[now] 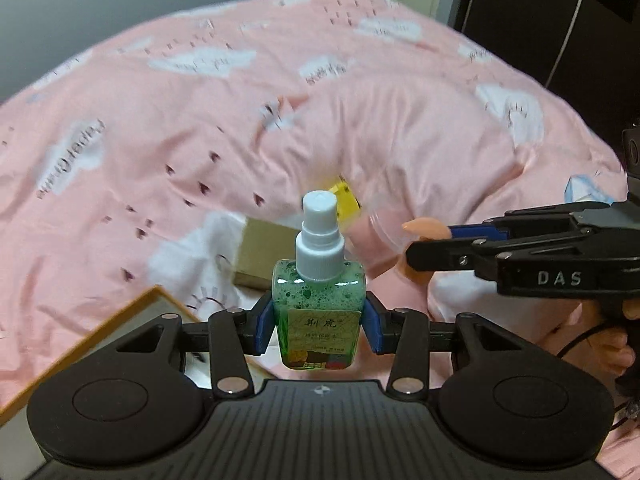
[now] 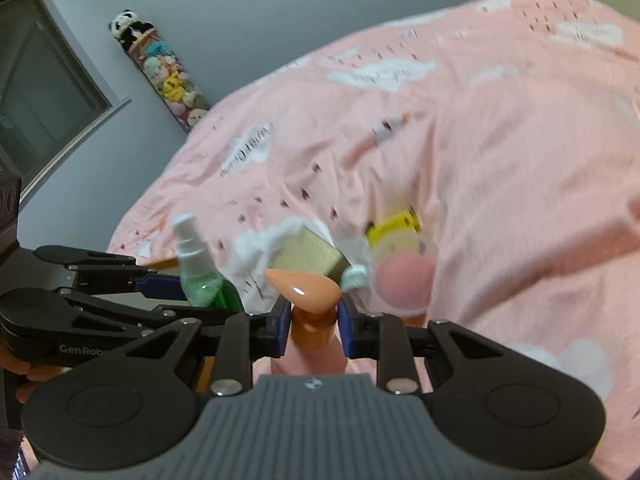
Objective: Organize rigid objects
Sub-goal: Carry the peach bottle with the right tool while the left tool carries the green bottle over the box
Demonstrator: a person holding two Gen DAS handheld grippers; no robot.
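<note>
Pink bedding (image 1: 280, 128) printed with white clouds fills the background, with a grey wall behind it. Between the blue pads of the left gripper (image 1: 319, 326) a green spray bottle (image 1: 319, 312) stands upright, clamped at its body, white nozzle up. Just beyond those jaws lie a tan box (image 1: 260, 256) and a yellow toy (image 1: 344, 200), blurred. A wooden frame (image 1: 80, 344) sits to the jaws' left. The right gripper (image 2: 313, 326) reaches in level from the side, its jaws closed narrow on the neck of an orange pump bottle (image 2: 310, 332), whose spout tip pokes out ahead of the fingers.
</note>
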